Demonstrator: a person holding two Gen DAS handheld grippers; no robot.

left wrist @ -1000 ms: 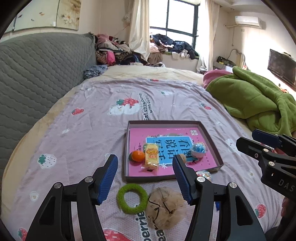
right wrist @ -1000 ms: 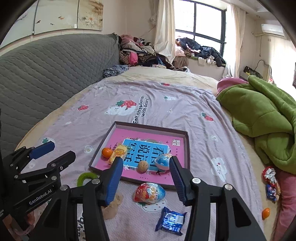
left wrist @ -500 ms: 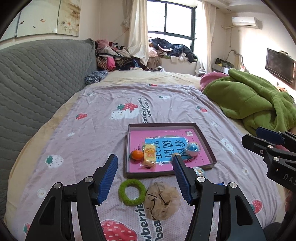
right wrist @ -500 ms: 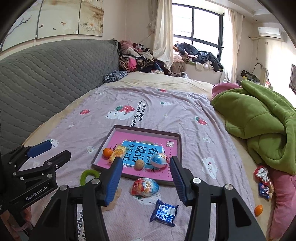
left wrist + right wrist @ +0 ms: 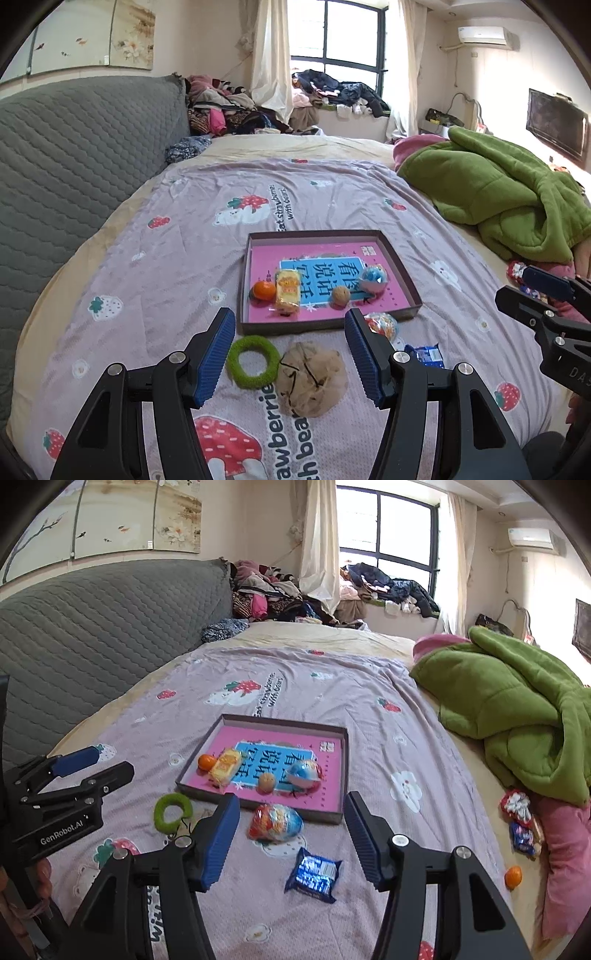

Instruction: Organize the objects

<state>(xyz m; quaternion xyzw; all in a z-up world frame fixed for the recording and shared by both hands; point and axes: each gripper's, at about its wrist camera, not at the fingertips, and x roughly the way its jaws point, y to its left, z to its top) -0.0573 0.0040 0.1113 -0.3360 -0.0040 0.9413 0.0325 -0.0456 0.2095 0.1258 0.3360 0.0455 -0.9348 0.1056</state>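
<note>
Left claw: left claw [image 5: 290, 360] gapes empty above green ring [image 5: 253, 361] and beige net pouf [image 5: 311, 384], on the bed before the tray [image 5: 402, 275].
Risk: limp pouf could snag or slip.
Right claw: right claw [image 5: 291, 840] spread, empty, over foil egg [image 5: 275, 822] and blue packet [image 5: 314, 875].
Risk: glossy egg may roll.

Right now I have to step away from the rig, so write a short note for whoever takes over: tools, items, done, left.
Left tool: open, holding nothing.
Right tool: open, holding nothing.
In the tray: orange, yellow snack pack, walnut, blue foil egg.
On the bedspread in front of the tray: green ring, beige net pouch, red foil egg, blue packet.
Done: four items in the tray.
Left: likely those four.
</note>
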